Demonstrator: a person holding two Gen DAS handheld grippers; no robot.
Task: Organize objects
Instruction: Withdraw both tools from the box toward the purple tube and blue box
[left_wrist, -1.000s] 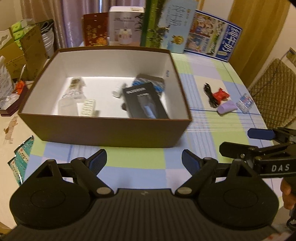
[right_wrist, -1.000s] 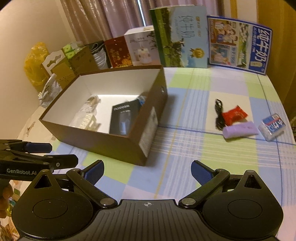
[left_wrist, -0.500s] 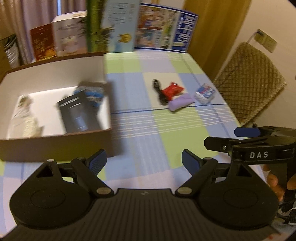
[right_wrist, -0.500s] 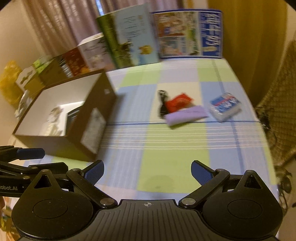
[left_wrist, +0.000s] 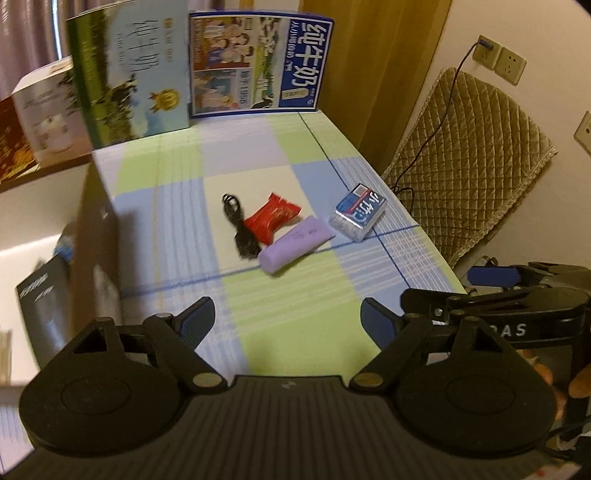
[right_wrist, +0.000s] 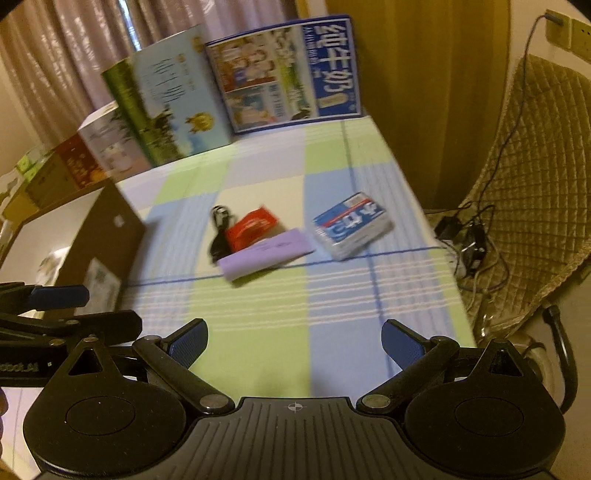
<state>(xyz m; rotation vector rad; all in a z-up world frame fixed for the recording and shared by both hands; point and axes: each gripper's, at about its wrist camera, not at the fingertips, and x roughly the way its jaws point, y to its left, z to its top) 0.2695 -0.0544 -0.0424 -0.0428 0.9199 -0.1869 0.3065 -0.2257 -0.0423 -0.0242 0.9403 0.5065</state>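
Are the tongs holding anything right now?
No, nothing is held. The left tongs are empty and closing a little on air, and the right tongs stand open and empty above the tablecloth.

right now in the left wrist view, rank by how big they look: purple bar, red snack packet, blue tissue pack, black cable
1. purple bar
2. red snack packet and blue tissue pack: look about alike, not ranked
3. black cable, thinnest, partly under the packet

Two wrist fisheyes — side by side, angled down, sharing checked tablecloth (left_wrist: 295, 314).
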